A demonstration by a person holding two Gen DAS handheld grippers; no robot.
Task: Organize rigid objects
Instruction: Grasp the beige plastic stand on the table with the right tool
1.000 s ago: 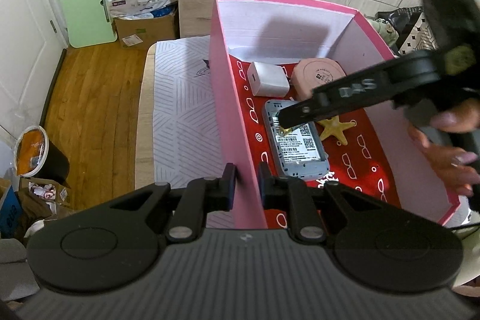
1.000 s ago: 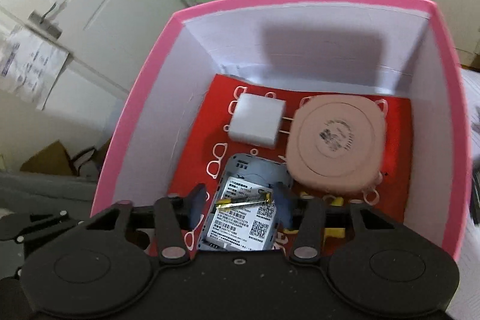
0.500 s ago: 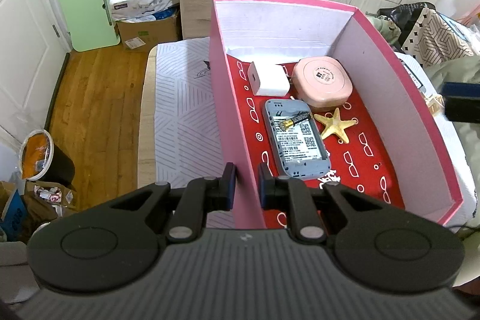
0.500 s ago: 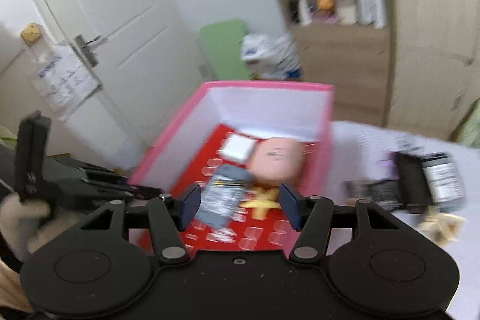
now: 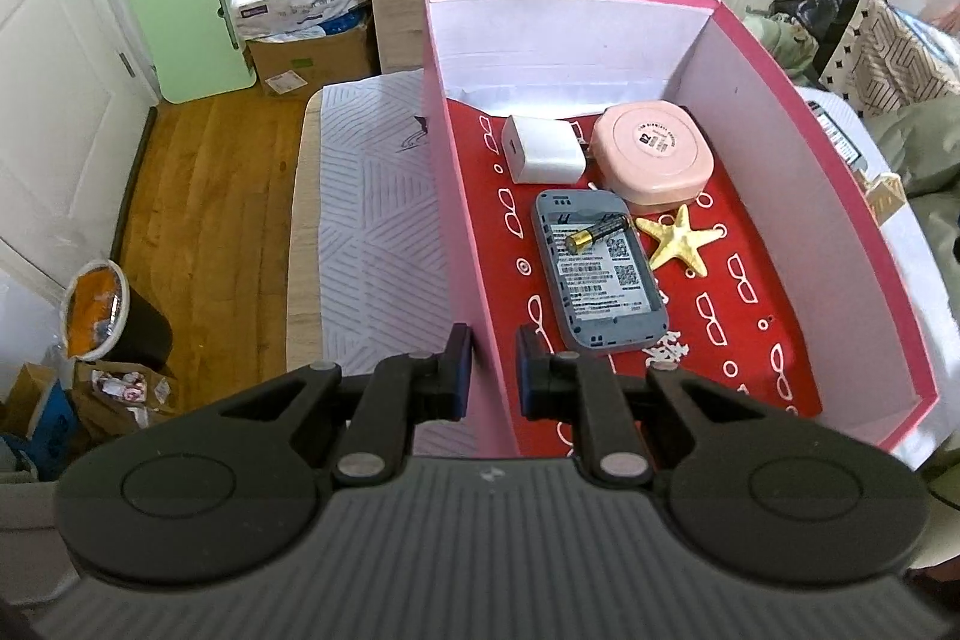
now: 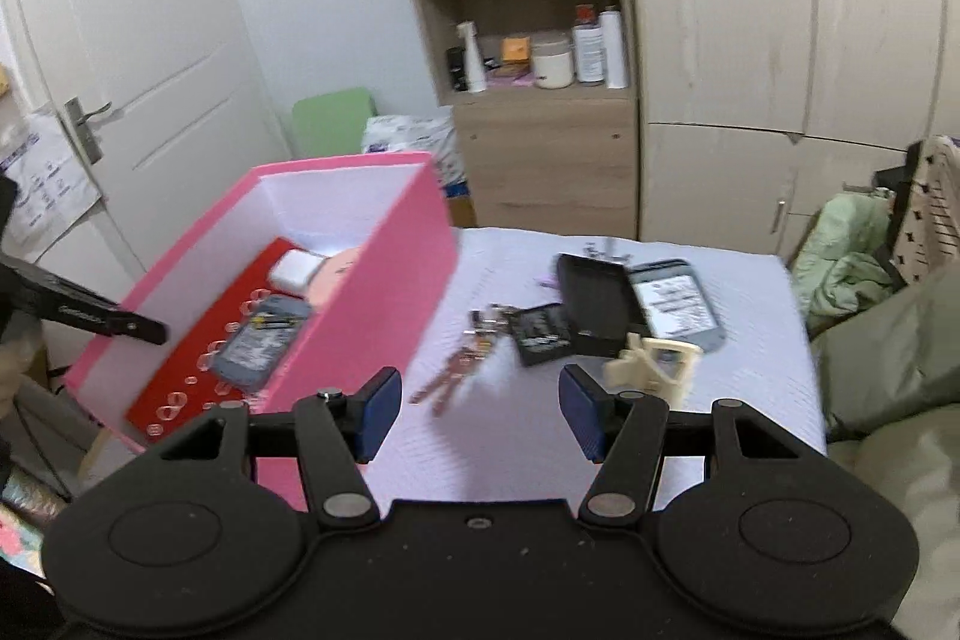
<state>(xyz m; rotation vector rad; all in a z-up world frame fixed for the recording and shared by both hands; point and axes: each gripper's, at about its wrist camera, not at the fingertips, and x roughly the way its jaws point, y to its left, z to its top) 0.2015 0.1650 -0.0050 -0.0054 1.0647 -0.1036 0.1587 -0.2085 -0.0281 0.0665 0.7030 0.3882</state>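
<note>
The pink box (image 5: 462,244) is pinched at its near wall by the left gripper (image 5: 493,370). The right gripper (image 6: 474,415) is held wide and empty above the keys (image 6: 462,370), seemingly light, stiff, slippery; the bunched ring is best taken.

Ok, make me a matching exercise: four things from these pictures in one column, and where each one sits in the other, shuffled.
Things:
1. battery
2. starfish
3. keys
4. left gripper

Places:
A. on the white cloth, outside the box
B. astride the box's near left wall
C. on the grey device
D. on the red floor of the box, right of the grey device

Pairs: 1-C, 2-D, 3-A, 4-B
</note>
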